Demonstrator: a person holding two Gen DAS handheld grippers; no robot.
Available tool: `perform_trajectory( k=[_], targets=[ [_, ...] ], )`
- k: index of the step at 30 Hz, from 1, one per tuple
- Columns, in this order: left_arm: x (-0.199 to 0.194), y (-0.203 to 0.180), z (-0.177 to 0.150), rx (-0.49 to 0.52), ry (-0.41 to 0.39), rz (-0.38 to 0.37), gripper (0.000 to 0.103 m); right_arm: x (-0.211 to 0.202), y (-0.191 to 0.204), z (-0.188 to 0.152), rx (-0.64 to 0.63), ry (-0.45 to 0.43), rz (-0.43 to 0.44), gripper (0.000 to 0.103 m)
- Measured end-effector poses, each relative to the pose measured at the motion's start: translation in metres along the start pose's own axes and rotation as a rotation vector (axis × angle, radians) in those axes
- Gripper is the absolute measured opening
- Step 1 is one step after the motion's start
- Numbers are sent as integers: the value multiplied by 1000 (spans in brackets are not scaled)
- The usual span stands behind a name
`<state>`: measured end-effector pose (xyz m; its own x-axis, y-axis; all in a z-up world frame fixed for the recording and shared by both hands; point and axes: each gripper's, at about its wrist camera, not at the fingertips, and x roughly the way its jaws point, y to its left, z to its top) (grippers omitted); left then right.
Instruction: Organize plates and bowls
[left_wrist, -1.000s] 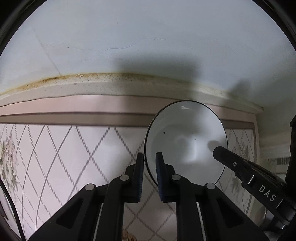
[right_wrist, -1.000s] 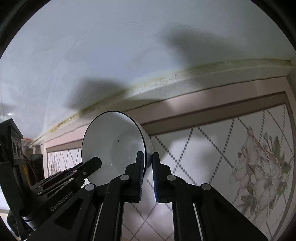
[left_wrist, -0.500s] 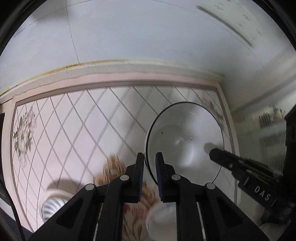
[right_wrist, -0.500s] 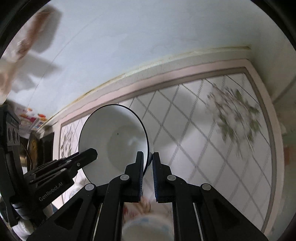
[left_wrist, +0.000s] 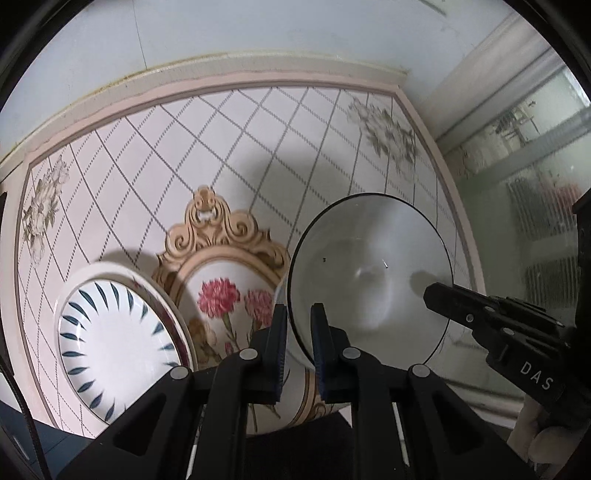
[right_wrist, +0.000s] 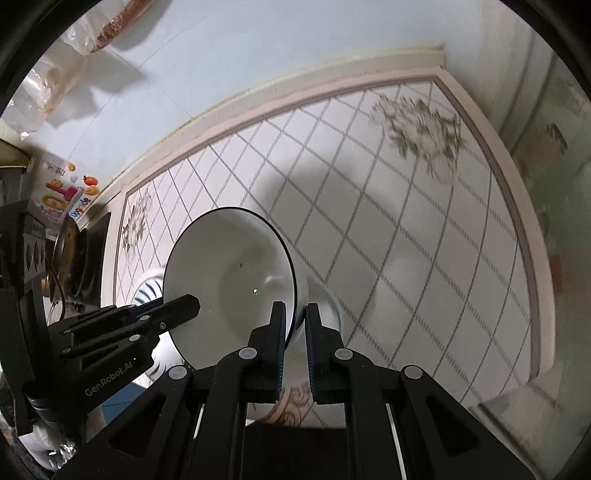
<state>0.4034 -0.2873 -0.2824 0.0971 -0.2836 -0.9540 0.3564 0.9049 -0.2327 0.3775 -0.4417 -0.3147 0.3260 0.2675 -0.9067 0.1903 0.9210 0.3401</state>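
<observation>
Left wrist view: white bowl is being pinched by its rim on opposite sides, left gripper and right gripper both closing narrowly on it, above a blue-patterned plate on the tiled worktop.

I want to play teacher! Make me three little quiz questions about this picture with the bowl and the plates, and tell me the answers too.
1. True or false: both the left gripper and the right gripper pinch the rim of the same white bowl.
2. Which pattern is on the plate left of the bowl in the left wrist view? A) blue leaf strokes B) red stripes C) yellow stars
3. Fill in: the big tile picture behind the bowl shows pink ______.

Key: 1 true. 2 A. 3 flowers.
</observation>
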Motion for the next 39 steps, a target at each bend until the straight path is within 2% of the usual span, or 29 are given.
perform_trajectory(
  k=[11, 21, 25, 29, 33, 34, 35, 36, 37, 38, 39],
  targets=[
    [40, -3, -21, 39, 52, 52, 11, 30, -20, -22, 54, 40, -3, 12],
    [48, -6, -23, 60, 45, 105, 11, 42, -18, -17, 40, 49, -29, 13],
    [49, -5, -23, 51, 56, 103, 11, 46, -21, -16, 48, 65, -23, 13],
    [36, -8, -26, 40, 62, 100, 13, 43, -21, -17, 54, 90, -30, 13],
    [-1, -12, -30, 61, 13, 101, 14, 20, -11, -24, 16, 77, -99, 15],
    [-10, -12, -31, 61, -1, 96, 19, 14, -8, -26, 10, 70, -109, 21],
    [-20, -10, -33, 58, -16, 87, 25, 7, -6, -29, 4, 60, -118, 34],
    [-30, -9, -34, 54, -30, 77, 26, -4, -3, -32, -7, 45, -126, 42],
    [-36, -7, -35, 52, -37, 69, 26, -12, -1, -35, -14, 32, -128, 59],
    [-43, -6, -37, 54, -43, 60, 27, -22, 1, -37, -19, 17, -129, 72],
    [-50, -5, -39, 57, -50, 55, 27, -30, 3, -40, -24, 3, -130, 74]
  ],
)
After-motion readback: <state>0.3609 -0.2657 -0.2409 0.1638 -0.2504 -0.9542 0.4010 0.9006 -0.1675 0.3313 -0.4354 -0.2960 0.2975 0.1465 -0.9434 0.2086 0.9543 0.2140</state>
